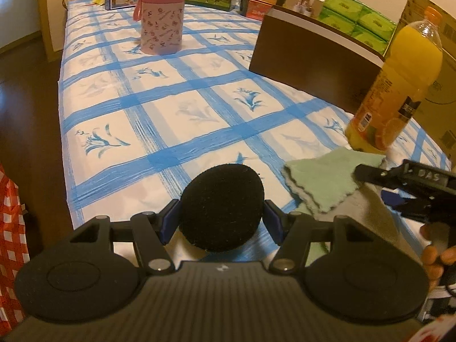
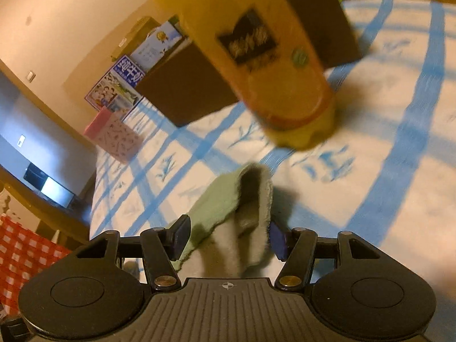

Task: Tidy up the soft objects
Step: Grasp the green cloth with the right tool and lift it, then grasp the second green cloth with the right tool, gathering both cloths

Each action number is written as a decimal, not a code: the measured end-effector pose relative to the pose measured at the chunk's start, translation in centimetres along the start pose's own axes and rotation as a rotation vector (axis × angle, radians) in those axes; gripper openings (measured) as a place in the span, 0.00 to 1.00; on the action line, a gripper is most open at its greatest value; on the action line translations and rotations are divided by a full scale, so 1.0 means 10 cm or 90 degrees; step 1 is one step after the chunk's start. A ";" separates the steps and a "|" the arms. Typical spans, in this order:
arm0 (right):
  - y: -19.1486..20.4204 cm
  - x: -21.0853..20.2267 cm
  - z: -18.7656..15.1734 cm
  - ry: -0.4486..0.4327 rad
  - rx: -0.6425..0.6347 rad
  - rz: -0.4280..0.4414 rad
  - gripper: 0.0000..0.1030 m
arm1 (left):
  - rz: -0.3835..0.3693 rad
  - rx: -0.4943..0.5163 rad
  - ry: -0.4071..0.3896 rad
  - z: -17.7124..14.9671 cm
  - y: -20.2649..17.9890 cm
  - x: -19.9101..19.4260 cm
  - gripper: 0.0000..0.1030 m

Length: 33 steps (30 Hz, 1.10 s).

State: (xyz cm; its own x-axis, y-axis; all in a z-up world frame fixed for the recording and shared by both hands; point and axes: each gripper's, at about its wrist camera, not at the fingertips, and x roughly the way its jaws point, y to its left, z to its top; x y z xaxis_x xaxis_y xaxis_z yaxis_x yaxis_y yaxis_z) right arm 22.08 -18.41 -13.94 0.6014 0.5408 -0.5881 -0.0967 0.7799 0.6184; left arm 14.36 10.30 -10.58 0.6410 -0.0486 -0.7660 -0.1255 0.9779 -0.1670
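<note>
Far left, a red-and-white checked cloth (image 1: pixel 11 228) hangs at the edge of view, beside the table under its white tablecloth with blue grid lines and leaf prints (image 1: pixel 159 114). At the far end stands a pink cylindrical canister with a pink lid and small printed figures (image 1: pixel 162 20).

Front and centre, the left gripper (image 1: pixel 221 220) has both blue pads pressed against the sides of a round black foam sponge (image 1: pixel 222 206), holding it just above the near edge of the table.

Moving right: a pale green fleecy cloth with a scalloped edge (image 1: pixel 325 182) lies partly on the tablecloth, one end gathered up in the right gripper (image 2: pixel 228 238), whose fingers pinch the bunched fabric between them. Just behind it stands a tall plastic bottle of orange juice (image 1: pixel 399 85), with a dark brown box (image 1: pixel 307 62) further back.
</note>
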 end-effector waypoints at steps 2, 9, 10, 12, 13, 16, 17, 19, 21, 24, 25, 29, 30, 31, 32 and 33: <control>0.08 0.05 -0.01 -0.007 -0.028 0.002 0.29 | 0.001 -0.003 -0.001 0.01 0.02 0.01 0.58; 0.28 -0.35 0.07 -0.111 -0.108 0.009 0.14 | -0.001 -0.006 -0.002 0.01 0.04 0.01 0.58; 0.32 -0.45 0.11 -0.138 -0.120 0.017 0.14 | -0.002 -0.006 -0.003 0.01 0.04 0.00 0.58; 0.40 -0.68 0.18 -0.194 -0.153 0.037 0.14 | -0.004 -0.005 -0.004 0.00 0.02 -0.01 0.58; 0.45 -0.79 0.18 -0.224 -0.178 0.044 0.14 | -0.005 -0.004 -0.005 0.00 0.01 -0.02 0.58; 0.45 -0.90 0.07 -0.217 -0.222 0.050 0.14 | -0.010 0.001 -0.008 0.00 -0.04 -0.03 0.58; 0.42 -0.87 -0.03 -0.183 -0.223 0.040 0.14 | -0.012 0.004 -0.009 0.00 -0.06 -0.03 0.58; 0.34 -0.80 -0.25 -0.111 -0.230 0.019 0.14 | -0.016 0.009 -0.010 -0.01 -0.09 -0.05 0.58; 0.24 -0.80 -0.49 -0.062 -0.232 -0.004 0.14 | -0.018 0.012 -0.010 -0.02 -0.11 -0.06 0.58; 0.15 -0.83 -0.56 -0.036 -0.210 -0.027 0.14 | -0.019 0.012 -0.009 -0.03 -0.11 -0.06 0.58; 0.14 -0.85 -0.51 -0.046 -0.198 -0.025 0.14 | -0.019 0.012 -0.009 -0.04 -0.11 -0.07 0.58; 0.25 -1.12 -0.18 -0.162 -0.157 -0.004 0.14 | -0.021 0.013 -0.008 -0.05 -0.13 -0.08 0.58; 0.32 -1.11 -0.12 -0.193 -0.164 -0.008 0.14 | -0.021 0.014 -0.010 -0.05 -0.13 -0.09 0.58; 0.39 -1.16 -0.10 -0.233 -0.195 -0.019 0.14 | -0.022 0.014 -0.012 -0.05 -0.14 -0.10 0.58; 0.46 -1.17 -0.10 -0.263 -0.235 -0.035 0.14 | -0.024 0.014 -0.014 -0.04 -0.14 -0.10 0.58; 0.53 -1.17 -0.14 -0.283 -0.285 -0.055 0.14 | -0.026 0.015 -0.015 -0.04 -0.15 -0.11 0.58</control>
State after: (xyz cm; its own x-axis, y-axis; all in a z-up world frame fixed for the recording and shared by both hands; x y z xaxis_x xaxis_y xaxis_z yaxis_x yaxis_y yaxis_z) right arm 13.41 -20.15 -4.56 0.8842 0.3628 -0.2941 -0.2973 0.9229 0.2446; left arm 13.56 8.77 -9.78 0.6623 -0.0835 -0.7445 -0.0816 0.9798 -0.1825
